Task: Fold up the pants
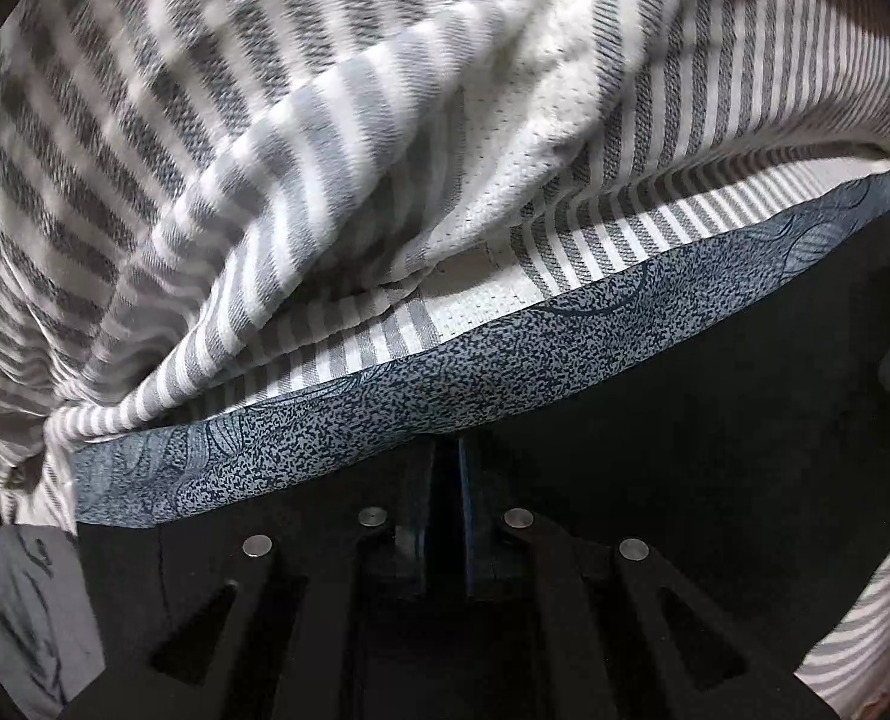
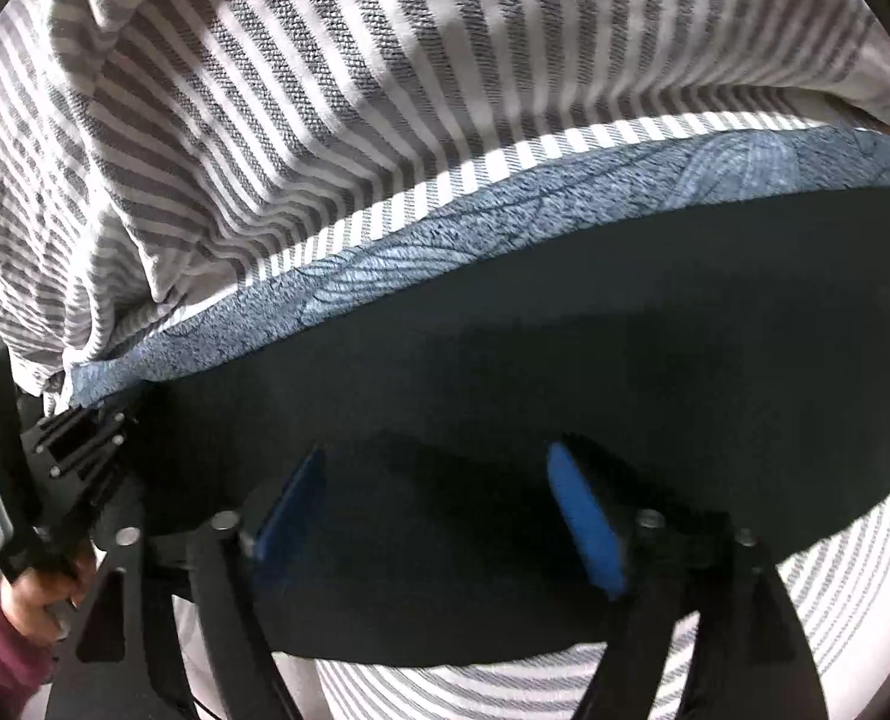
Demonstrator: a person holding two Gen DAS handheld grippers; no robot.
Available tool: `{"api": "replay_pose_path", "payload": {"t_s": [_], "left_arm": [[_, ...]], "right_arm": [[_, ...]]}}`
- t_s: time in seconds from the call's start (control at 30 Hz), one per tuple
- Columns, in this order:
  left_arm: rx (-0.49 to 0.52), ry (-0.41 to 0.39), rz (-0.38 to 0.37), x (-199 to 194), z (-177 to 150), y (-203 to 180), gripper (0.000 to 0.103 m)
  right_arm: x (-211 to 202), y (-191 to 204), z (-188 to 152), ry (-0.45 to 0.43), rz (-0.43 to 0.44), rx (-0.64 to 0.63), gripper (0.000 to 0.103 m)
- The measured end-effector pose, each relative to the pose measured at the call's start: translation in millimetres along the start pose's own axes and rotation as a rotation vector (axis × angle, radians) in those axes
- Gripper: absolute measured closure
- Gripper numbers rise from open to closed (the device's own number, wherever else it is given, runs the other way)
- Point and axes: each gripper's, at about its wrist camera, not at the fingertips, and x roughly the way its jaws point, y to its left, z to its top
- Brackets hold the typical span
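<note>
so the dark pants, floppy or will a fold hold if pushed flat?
Likely floppy: the dark pants lie flat on the striped sheet and follow its curve. Their patterned blue band bends with the edge, so probably little stiffness there. The cloth looks thin and matte, so a fold should probably stay rather than slide.
</note>
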Motion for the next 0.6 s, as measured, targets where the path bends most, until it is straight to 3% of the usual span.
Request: {"api": "replay_pose_path", "payload": {"t_s": [0.07,0.13,0.17,0.27,0.43,0.6], "left_arm": [[0.015,0.003,-0.006,0,1,-7,0.075],[0.034,0.027,-0.111,1,2,-17,0.012],[0.049,0.043,-0.12,3,2,-25,0.006],[0.095,0.032,-0.017,7,0,-44,0.006],[0.046,0.034,-0.011,1,-3,-38,0.006],[-0.005,0.006,-0.015,-28,-4,-19,0.006]], "right_arm": [[0,-1,2,-0.002,0.01,0.014,0.021],[-1,-3,0,-0.014,0.032,0.02,0.021],[-2,-3,-1,-0.018,0.037,0.015,0.021],[-3,-4,-2,-0.017,0.051,0.003,0.021],[-8,-12,-1,-0.006,0.1,0.058,0.021],[-16,-16,-13,0.013,0.137,0.104,0.02]]}}
